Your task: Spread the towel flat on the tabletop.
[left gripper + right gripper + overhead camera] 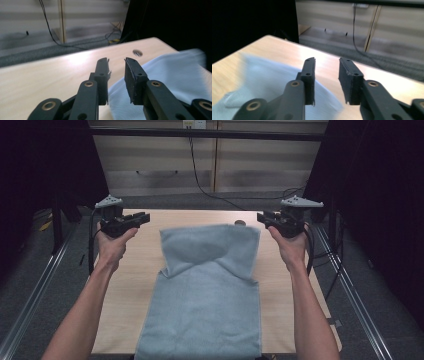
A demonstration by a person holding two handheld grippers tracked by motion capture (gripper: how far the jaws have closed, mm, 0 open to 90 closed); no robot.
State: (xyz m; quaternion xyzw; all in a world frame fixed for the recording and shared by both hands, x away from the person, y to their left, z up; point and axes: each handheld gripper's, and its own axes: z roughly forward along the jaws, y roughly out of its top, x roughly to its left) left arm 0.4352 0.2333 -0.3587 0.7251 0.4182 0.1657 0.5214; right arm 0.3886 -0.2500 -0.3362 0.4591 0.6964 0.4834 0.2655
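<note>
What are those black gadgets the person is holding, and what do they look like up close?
Each is a black handheld gripper, the left gripper and the right gripper. Each has two flat black jaws on hinged arms with brass-coloured pivot rings, a grey three-cornered plate on top, and a black cable trailing down. The forearms are bare, with no sleeves.

A light wooden bench (135,285) with rounded far corners carries the work. A pale blue towel (205,315) lies on it, running down the middle from near the far edge to the near edge, where it hangs slightly over. Its far part is folded back over itself and lies rumpled, wider than the strip beneath. Bare wood shows to the left and right. A small dark round hole (240,223) sits in the benchtop just beyond the towel's far edge.
</note>
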